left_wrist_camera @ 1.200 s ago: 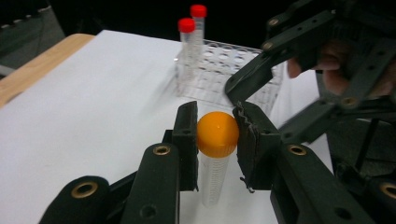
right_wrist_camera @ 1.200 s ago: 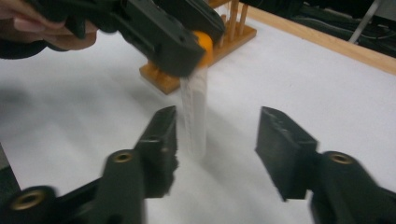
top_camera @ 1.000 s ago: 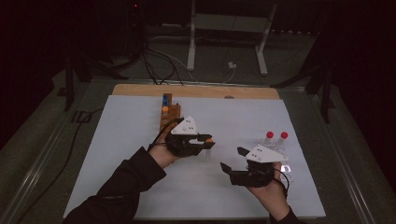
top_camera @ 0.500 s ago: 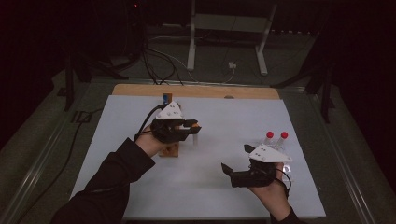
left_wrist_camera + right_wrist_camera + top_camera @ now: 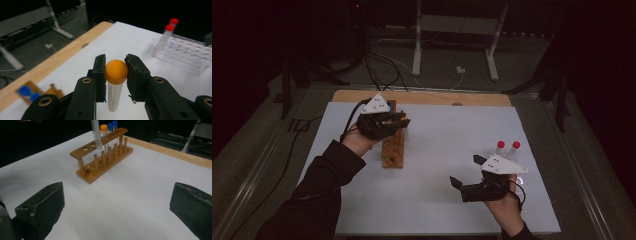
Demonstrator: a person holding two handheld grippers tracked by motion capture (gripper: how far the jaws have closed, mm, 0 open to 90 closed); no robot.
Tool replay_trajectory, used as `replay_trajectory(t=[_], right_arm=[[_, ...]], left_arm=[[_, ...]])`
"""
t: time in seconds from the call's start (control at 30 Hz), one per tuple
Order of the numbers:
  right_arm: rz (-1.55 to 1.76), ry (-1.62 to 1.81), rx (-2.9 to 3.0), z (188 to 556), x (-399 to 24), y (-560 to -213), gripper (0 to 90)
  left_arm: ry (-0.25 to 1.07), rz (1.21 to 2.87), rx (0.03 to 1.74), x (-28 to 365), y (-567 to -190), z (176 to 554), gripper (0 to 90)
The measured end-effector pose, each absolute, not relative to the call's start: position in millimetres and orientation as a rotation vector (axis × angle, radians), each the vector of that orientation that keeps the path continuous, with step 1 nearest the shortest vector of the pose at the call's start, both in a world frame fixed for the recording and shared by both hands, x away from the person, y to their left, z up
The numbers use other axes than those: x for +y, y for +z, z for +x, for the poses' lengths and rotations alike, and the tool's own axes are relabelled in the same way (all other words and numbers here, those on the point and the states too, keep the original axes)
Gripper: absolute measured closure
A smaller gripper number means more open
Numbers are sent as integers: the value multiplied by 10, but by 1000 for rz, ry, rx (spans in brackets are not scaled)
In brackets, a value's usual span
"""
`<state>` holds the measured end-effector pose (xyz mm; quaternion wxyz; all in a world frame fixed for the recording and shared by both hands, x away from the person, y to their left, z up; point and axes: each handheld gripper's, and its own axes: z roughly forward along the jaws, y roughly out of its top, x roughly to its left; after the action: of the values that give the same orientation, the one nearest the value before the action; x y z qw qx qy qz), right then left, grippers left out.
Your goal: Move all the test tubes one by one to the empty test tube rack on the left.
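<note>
My left gripper [image 5: 116, 72] is shut on the orange cap of a clear tube [image 5: 114, 96], which hangs upright below the jaws. In the high view this gripper [image 5: 399, 120] hovers over the far end of the wooden tube rack [image 5: 393, 150]. The right gripper view has the held tube [image 5: 96, 135] hanging just above the rack [image 5: 105, 160]. In the rack stand another orange-capped tube [image 5: 103, 130] and two blue-capped tubes [image 5: 110, 126]. My right gripper [image 5: 117, 202] sits low at the near right [image 5: 464, 175]. Its jaws have just been opening and are open wide, with nothing between them.
A clear plastic rack [image 5: 185, 52] with two red-capped tubes [image 5: 507, 148] stands on the white tabletop [image 5: 447, 150] just beyond my right hand. A wooden strip [image 5: 462, 98] runs along the table's far edge. Cables and stand legs lie on the floor behind.
My left gripper has moved left, up and farther back along the wooden rack with the orange-capped tube in it. The right hand has stayed in place.
</note>
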<state>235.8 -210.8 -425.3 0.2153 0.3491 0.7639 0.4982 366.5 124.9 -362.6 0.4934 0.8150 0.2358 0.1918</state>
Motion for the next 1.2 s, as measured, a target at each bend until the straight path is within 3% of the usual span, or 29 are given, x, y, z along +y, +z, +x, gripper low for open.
replay_trajectory(t=[0.67,1.2], right_arm=[[958,1393,2124,2351,-2131,-4245,0],[963,1399,2141,2359,-2152,-4264,0]], left_arm=[[653,1953,723,1492,-3719,3936,719],[623,1995,770,1476,-4071,4047,719]])
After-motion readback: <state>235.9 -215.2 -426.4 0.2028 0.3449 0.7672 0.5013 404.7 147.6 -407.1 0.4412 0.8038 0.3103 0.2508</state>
